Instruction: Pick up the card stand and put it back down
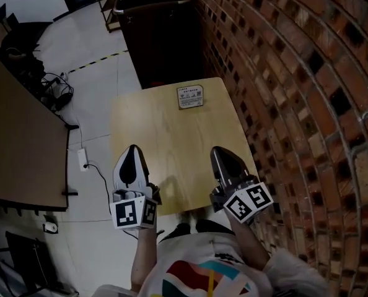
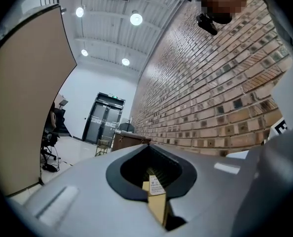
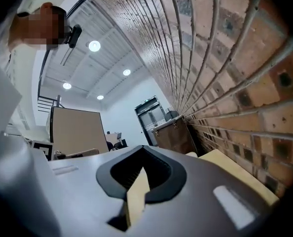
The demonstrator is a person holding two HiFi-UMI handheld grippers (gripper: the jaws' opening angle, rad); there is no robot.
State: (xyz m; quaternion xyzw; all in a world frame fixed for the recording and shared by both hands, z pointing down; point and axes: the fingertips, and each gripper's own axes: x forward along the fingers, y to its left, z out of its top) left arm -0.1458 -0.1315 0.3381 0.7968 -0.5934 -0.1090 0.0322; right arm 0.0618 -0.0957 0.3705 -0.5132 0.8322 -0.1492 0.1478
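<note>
At the table's [image 1: 171, 138] near edge we hold 2 grippers side by side, both pointing along the table toward its far end. The left gripper [image 1: 133, 153] hovers over the table's near-left corner, its claw closed fully with nothing in it. The right gripper [image 1: 220, 156], over the near-right corner, is closed just as tight and is also empty. We judge this a ready pose, with both lined up before any reach.

The card stand [image 1: 190, 96] sits at the table's far edge, right of centre, well apart from both claws, with its printed face toward us. A brick wall [image 1: 295, 73] runs along the table's right side, which probably leaves the left approach freer. Past the table's far edge stands a dark cabinet [image 1: 159, 42].
</note>
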